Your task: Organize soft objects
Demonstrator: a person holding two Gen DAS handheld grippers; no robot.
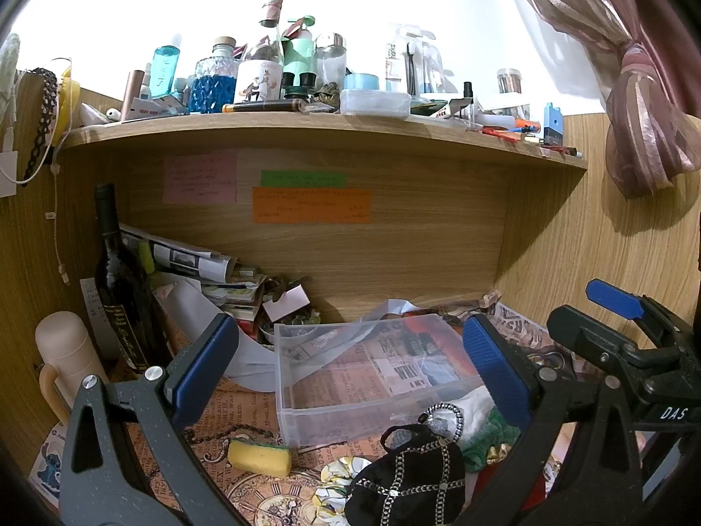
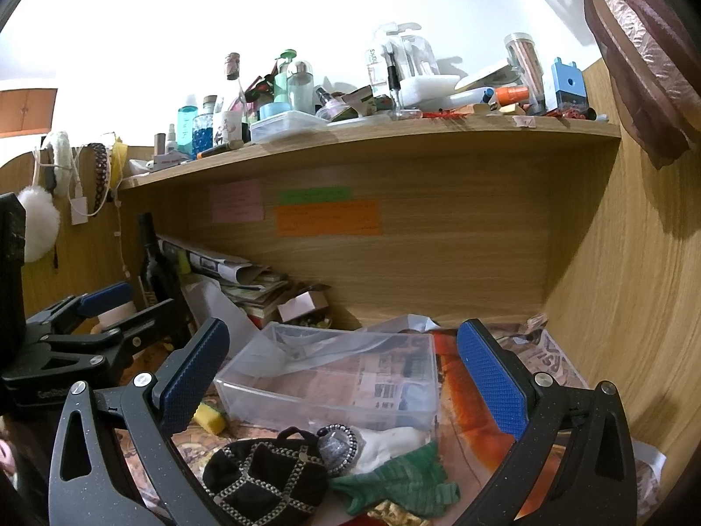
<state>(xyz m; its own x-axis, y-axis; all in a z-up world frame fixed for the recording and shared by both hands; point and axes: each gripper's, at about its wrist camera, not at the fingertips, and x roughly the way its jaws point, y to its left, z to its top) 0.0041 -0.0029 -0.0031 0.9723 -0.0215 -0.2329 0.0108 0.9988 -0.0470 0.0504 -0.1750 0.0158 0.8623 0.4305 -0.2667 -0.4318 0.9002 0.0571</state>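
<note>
Both grippers hung above the desk with nothing between their pads. The left gripper (image 1: 346, 368) stood spread wide, its blue pads (image 1: 206, 364) framing the clear bin (image 1: 372, 377). The right gripper (image 2: 341, 377) was likewise spread wide over the same bin (image 2: 333, 377), and it showed at the right edge of the left view.

The bin sat on newsprint paper (image 1: 245, 399) in the middle of the desk, with only a fold of clear plastic film draped into its far side. The soft things lay outside it, on the near side. A black pouch (image 2: 267, 478) with chain trim lay nearest. Just right of it were a grey scrunchie (image 2: 337, 442), a white cloth (image 2: 394, 442) touching the bin's near wall, and a green knit cloth (image 2: 403, 482) overlapping the white one. A yellow sponge (image 1: 258, 458) lay left of the pouch, near the bin's near left corner.

At the far left stood a dark bottle (image 1: 122, 298) beside a stack of papers (image 1: 210, 271). A cluttered shelf (image 1: 306, 131) ran above.
</note>
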